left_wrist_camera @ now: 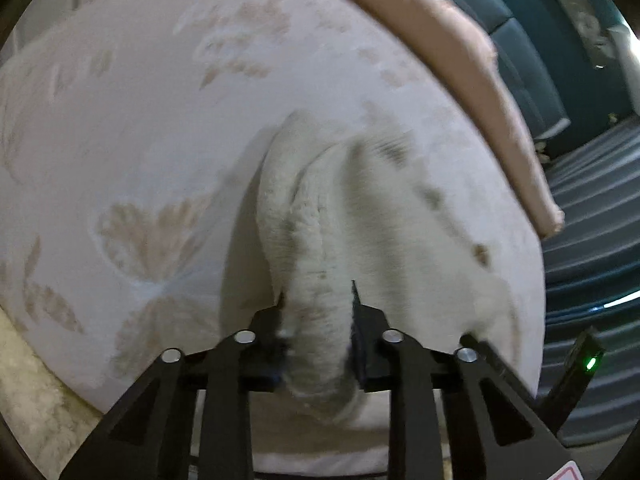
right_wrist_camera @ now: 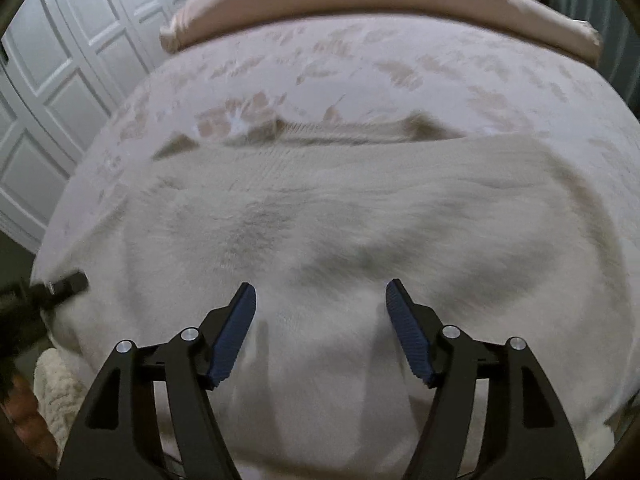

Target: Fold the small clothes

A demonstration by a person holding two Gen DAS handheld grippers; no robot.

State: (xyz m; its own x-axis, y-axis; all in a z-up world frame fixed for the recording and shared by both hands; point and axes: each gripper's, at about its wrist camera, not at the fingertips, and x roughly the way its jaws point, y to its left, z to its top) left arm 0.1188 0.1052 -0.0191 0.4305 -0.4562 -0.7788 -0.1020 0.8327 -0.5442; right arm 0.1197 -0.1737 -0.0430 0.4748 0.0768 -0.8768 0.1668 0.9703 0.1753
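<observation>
A cream knitted garment [right_wrist_camera: 340, 216] lies spread across a bed whose pale cover [left_wrist_camera: 140, 92] carries a faint butterfly and leaf pattern in beige. The left gripper [left_wrist_camera: 316, 300] is pinched on a bunched fold of this garment [left_wrist_camera: 320, 248], the thick roll of knit squeezed between its two black fingers and rising from them in a ridge toward the middle of the bed. In the right wrist view the right gripper [right_wrist_camera: 320, 292] hangs over the near part of the garment with its jaws spread wide, the blue ribbed pads [right_wrist_camera: 236, 332] standing apart with flat cloth below and between them; nothing is pressed between them. At the left edge of that view the tip of the left gripper [right_wrist_camera: 66, 282] meets the garment's edge. A pink folded blanket or bolster [right_wrist_camera: 360, 0] runs along the far side of the bed, and white panelled cupboard doors [right_wrist_camera: 60, 80] stand beyond on the left. In the left wrist view a dark teal padded surface [left_wrist_camera: 520, 32] shows past the bed's edge. Both views are somewhat blurred.
</observation>
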